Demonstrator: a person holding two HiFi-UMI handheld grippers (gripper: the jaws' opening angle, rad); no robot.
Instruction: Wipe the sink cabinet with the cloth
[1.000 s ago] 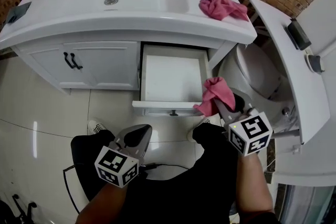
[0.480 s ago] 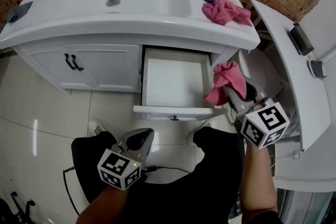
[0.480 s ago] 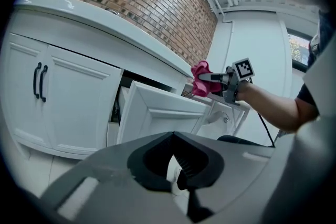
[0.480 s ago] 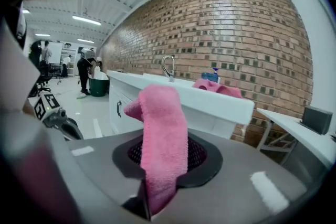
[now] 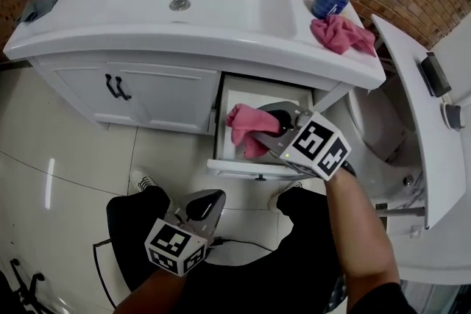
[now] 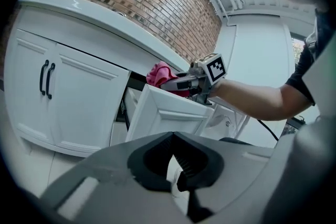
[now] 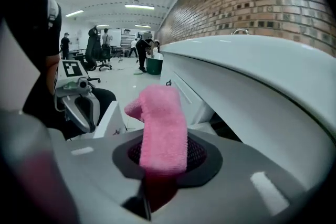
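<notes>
Evidently mid-wipe at the open drawer (image 5: 243, 167) of the sink cabinet (image 5: 158, 95). In the right gripper (image 5: 259, 132), clamped tight, the pink cloth (image 5: 244, 123), over the drawer's left side; touching the drawer floor or not, hard to tell. In the left gripper (image 5: 204, 201), nothing: closed up, low by the lap. Next, probably: sweep the cloth along the floor and walls, pressing lightly. Little room: walls either side, counter (image 5: 221, 40) overhanging above, front lip under the wrist. Open floor behind for pulling back.
</notes>
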